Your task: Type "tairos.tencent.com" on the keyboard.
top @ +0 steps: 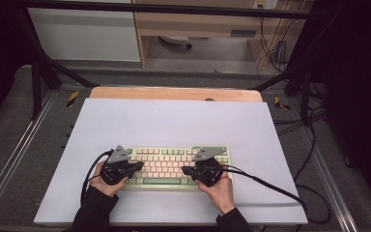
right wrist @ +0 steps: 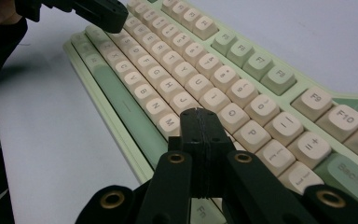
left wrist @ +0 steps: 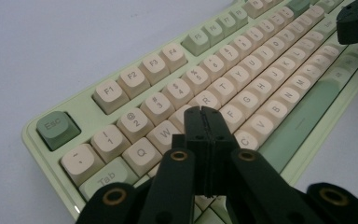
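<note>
A pale green keyboard (top: 166,166) with cream keycaps lies on the white table near its front edge. My left gripper (top: 139,166) hovers over the keyboard's left end, jaws shut with nothing between them. In the left gripper view the closed tips (left wrist: 204,112) sit above the keys around W, E and D of the keyboard (left wrist: 223,79). My right gripper (top: 184,170) is over the right half, shut and empty too. In the right gripper view its tips (right wrist: 198,113) stand above the keys near K and L on the keyboard (right wrist: 177,65).
The white table top (top: 174,121) has a wooden strip along its far edge. Black cables (top: 270,186) trail from both grippers across the table and off its right side. Black frame bars and a cabinet stand beyond the table.
</note>
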The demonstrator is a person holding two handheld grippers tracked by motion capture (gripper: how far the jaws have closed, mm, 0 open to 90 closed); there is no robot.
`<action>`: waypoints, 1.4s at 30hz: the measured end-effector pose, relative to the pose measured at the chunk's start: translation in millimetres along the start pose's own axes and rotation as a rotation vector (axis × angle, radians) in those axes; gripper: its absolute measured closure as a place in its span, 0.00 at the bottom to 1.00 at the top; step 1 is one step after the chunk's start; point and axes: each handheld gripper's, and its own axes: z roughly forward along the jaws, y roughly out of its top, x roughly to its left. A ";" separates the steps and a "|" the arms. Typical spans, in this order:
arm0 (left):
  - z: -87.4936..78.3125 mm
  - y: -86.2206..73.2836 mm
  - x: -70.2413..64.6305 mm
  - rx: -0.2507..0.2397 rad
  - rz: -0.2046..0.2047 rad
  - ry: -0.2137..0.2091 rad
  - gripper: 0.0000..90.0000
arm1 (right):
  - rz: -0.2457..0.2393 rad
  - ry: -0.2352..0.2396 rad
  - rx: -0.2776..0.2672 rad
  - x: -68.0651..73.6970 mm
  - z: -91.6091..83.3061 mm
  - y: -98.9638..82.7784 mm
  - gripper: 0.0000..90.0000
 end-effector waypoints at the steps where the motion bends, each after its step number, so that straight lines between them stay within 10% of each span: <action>1: 0.0 0.1 -0.5 -0.001 0.000 0.000 1.00 | 0.004 0.000 -0.002 -1.3 -1.1 -1.3 1.00; 42: 12.1 6.3 -19.9 0.023 0.043 -0.037 1.00 | 0.015 -0.009 -0.013 -10.7 -15.3 -14.6 1.00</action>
